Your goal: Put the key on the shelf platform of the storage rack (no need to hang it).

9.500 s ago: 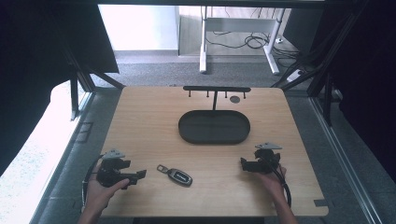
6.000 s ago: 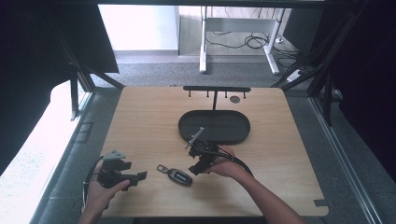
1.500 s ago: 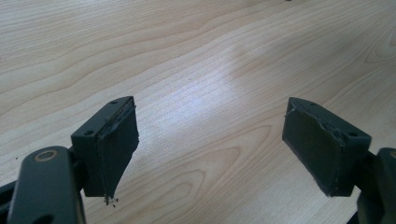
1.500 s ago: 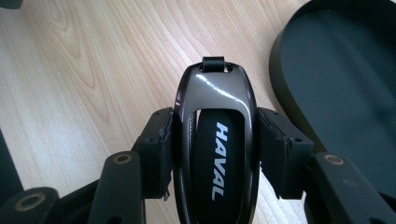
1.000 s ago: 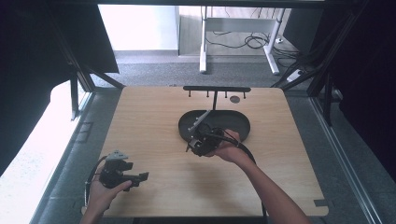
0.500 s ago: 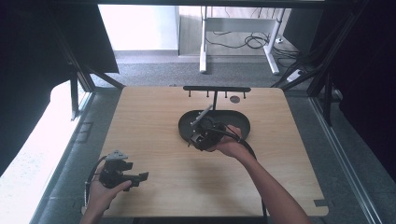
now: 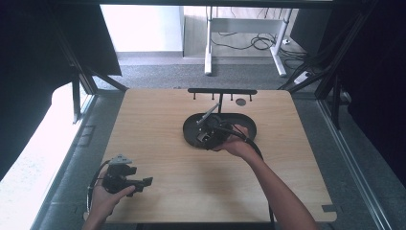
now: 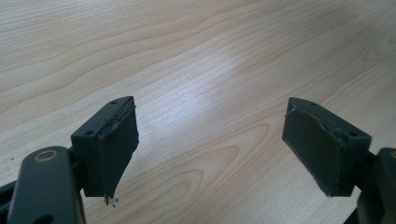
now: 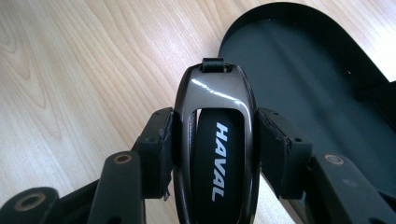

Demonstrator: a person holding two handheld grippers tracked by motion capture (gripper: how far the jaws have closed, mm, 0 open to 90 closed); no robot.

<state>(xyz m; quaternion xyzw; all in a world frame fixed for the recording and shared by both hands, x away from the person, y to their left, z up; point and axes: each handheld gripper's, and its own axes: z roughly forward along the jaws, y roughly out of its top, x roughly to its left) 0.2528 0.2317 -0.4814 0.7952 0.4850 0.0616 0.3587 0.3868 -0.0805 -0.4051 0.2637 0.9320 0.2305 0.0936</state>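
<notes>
soft daylight from the left, glare on the table (image 8: 205, 88), dim edges.

One legible marking: "HAVAL", in white capital letters. Printed on the black central panel of the glossy dark grey, oval car key fob (image 9: 215, 154). Reads lengthwise along the fob, from the near end towards the strap loop at the far end, in the right gripper view. Too small to read in the high view. No other text, number or sign readable.
</notes>
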